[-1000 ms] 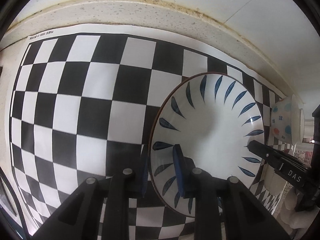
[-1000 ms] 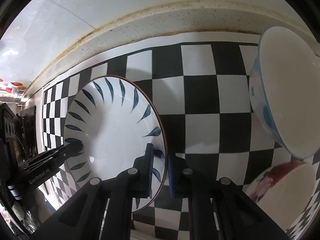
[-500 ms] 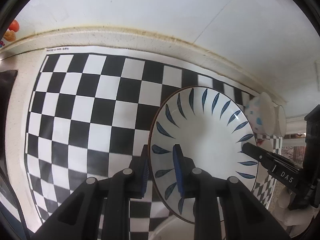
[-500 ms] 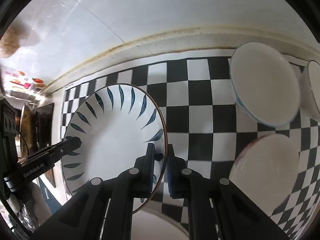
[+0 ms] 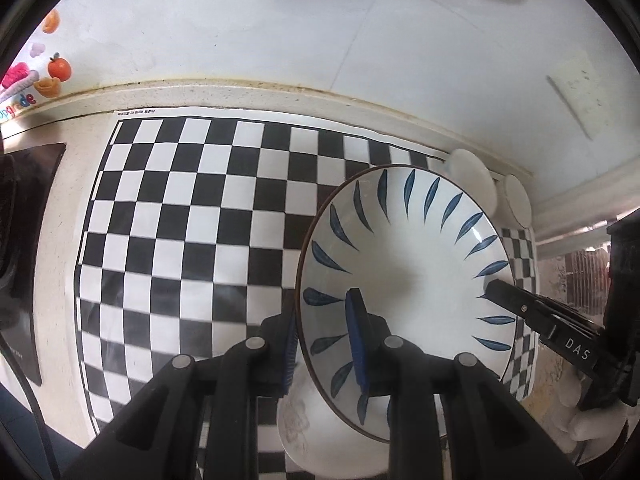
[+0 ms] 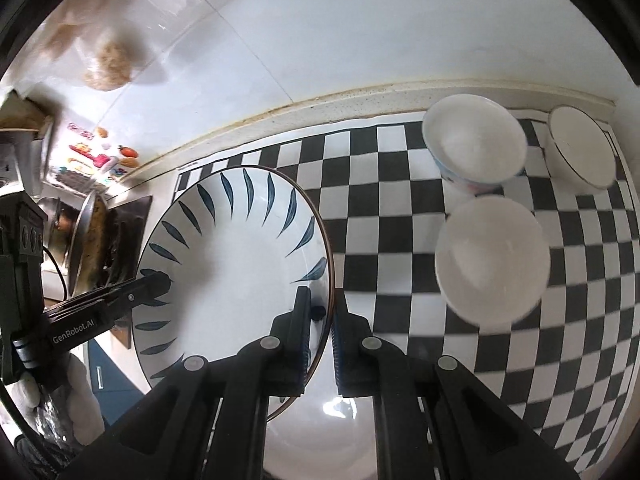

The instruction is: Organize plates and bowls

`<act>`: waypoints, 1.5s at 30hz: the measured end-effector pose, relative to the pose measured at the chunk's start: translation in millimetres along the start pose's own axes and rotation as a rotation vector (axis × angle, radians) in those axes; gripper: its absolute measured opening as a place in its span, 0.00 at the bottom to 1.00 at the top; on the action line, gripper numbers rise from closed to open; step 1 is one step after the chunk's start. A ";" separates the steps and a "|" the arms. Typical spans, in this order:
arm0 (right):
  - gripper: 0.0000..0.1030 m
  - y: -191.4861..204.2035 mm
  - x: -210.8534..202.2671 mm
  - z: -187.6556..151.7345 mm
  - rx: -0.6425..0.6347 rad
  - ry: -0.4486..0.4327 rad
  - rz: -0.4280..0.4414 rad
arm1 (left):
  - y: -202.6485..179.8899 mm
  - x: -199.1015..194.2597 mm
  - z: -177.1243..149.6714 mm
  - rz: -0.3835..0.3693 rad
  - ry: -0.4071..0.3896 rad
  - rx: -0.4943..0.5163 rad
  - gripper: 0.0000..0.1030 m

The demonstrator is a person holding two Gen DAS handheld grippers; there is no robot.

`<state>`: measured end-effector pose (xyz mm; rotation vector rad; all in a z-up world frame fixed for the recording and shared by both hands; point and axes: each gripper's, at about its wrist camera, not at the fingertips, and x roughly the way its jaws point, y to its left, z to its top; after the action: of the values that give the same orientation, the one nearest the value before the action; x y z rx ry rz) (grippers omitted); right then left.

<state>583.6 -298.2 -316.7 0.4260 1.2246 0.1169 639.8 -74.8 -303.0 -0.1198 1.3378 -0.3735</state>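
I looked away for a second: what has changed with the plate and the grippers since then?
Both grippers have lifted the blue-leaf plate off the checkered mat, so more of the counter shows. The left gripper and right gripper stay clamped on opposite rims. The three bowls have not moved.

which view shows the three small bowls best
The right wrist view: all three bowls sit unobstructed on the checkered mat. The left wrist view shows only slivers of two behind the blue-leaf plate.

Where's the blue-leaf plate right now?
The white plate with blue leaf marks is held above the black-and-white checkered mat, clamped at opposite rims by the left gripper and right gripper.
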 end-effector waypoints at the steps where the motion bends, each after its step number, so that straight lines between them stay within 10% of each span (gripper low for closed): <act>1: 0.11 -2.2 -6.7 -6.4 -0.001 -0.003 0.003 | -1.8 -3.2 -4.9 -0.006 -0.001 0.001 0.19; 17: 0.11 -38.6 -22.1 -94.1 0.030 0.036 0.020 | -19.9 6.7 -79.0 -0.003 0.100 0.055 0.19; 45: 0.11 -57.1 64.1 -133.5 0.030 0.213 -0.013 | 1.3 88.5 -118.3 0.085 0.305 0.022 0.20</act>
<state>473.8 -296.5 -431.3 0.4404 1.4398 0.1354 542.2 -87.9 -413.2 0.0143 1.6339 -0.3437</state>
